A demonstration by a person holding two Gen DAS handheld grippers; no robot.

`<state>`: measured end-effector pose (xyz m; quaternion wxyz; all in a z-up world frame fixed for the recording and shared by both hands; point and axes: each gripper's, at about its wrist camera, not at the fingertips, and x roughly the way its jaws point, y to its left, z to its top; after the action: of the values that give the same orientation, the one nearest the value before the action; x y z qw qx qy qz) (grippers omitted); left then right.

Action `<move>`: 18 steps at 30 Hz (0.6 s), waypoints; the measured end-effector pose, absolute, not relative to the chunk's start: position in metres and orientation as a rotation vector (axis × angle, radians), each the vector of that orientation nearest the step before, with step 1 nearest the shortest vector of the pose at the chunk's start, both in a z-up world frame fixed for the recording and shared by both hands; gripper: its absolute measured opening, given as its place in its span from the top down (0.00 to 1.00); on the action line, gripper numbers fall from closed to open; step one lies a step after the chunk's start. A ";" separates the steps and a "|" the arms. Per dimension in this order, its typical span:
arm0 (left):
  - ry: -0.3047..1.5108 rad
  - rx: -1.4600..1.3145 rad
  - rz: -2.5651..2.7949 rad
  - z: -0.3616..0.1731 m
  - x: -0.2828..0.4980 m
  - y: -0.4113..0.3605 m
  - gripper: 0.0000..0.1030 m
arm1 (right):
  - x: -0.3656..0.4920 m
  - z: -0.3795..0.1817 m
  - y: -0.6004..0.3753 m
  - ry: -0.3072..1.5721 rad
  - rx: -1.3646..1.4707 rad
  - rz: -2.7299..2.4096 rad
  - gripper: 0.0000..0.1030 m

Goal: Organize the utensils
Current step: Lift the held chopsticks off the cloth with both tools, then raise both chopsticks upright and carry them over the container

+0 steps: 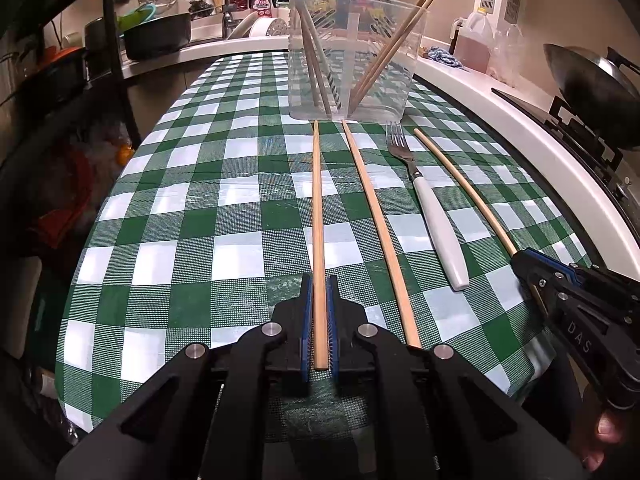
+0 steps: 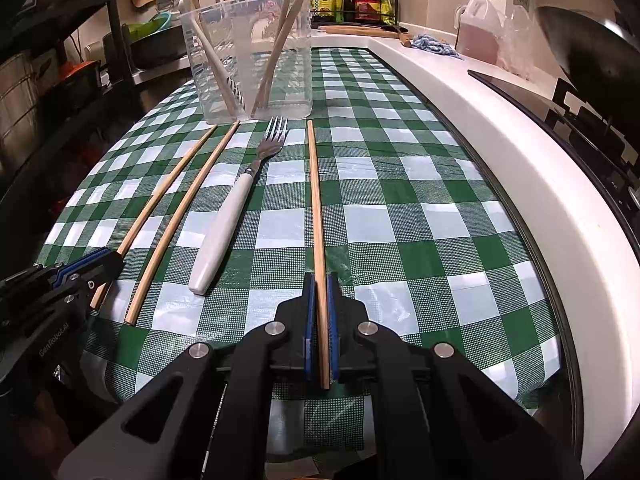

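I see the desk under its green-and-white checked cloth (image 1: pixel 168 216) run forward to a white counter ledge (image 2: pixel 480 128) along its right side; its left edge drops off beside a dark metal rack (image 1: pixel 112 40). Bare cloth lies open to my left and right of the row of utensils. At the far end stands the clear plastic container (image 1: pixel 352 56), upright, with several wooden chopsticks and a white-handled utensil leaning inside it. Just before it, four pieces lie lengthwise, apart from each other. My left hand-held gripper (image 1: pixel 319 292) is clenched on the near end of the leftmost pale wooden chopstick (image 1: pixel 317 208). Next comes a free wooden chopstick (image 1: pixel 374 220), then the white-handled steel fork (image 1: pixel 436 220), tines toward the container. My right hand-held gripper (image 2: pixel 320 292) grips the rightmost wooden chopstick (image 2: pixel 316 200).
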<state>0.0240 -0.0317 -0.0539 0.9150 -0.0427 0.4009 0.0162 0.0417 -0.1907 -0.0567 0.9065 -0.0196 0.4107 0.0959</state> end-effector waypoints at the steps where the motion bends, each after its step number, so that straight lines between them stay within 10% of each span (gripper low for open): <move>1: 0.826 -0.091 0.030 -0.054 0.024 -0.031 0.93 | 0.042 -0.057 -0.192 0.851 -0.028 0.199 0.94; 18: 0.686 -0.039 0.026 -0.014 -0.004 -0.032 0.94 | 0.017 -0.015 -0.202 0.734 -0.030 0.194 0.94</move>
<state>-0.0045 -0.0319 -0.0139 0.9414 -0.0190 0.3364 0.0127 0.0174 -0.2020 -0.0151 0.9287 -0.0148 0.3581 0.0946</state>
